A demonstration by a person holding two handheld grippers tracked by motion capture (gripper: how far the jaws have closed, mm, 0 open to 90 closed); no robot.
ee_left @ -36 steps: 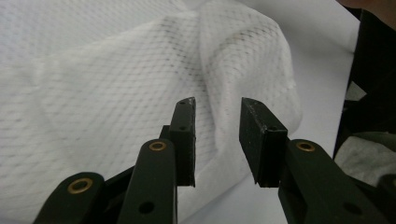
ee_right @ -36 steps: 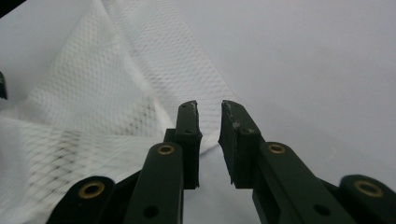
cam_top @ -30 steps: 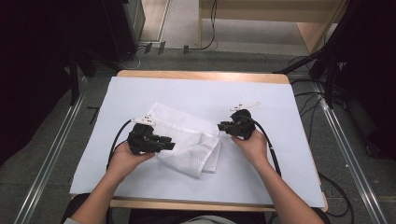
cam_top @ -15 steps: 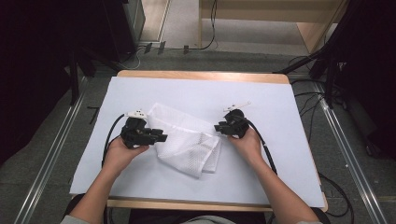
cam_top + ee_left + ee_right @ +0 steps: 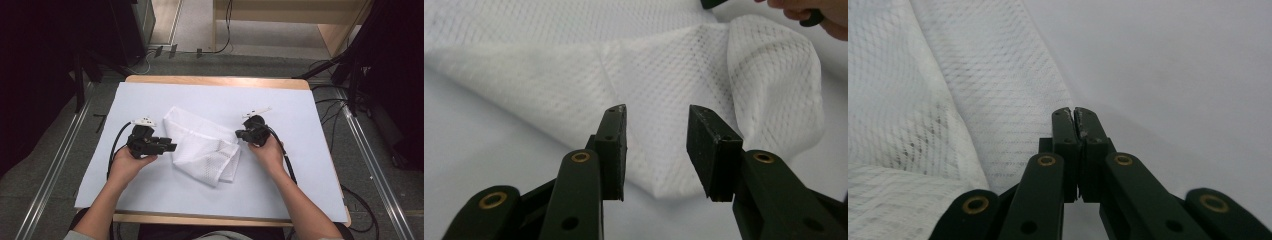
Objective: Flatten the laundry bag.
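Claws first: left claw (image 5: 656,150) is standing apart, nothing between the pads, and its jaws have just been opening further. It is pointing at the near fold of the white mesh cloth (image 5: 674,75), just short of touching. Right claw (image 5: 1076,125) is pressed together; its jaws have just been closing. It is sitting at the cloth's edge, and I cannot tell whether a thread of mesh is caught between the pads; it looks empty.

In the high view the left claw (image 5: 167,147) is hovering just beside the cloth's left edge and the right claw (image 5: 241,133) is touching its right side. Likely reason: both hands are bracketing the cloth (image 5: 202,145) to take opposite edges and spread or fold it.

Cloth is lying crumpled, partly doubled over, mid tabletop on the white sheet (image 5: 295,170) covering the tabletop (image 5: 215,80). Cables are trailing back from both claws toward the person. Nothing is blocking either approach; the doubled layers may be making a single-layer pinch tricky.
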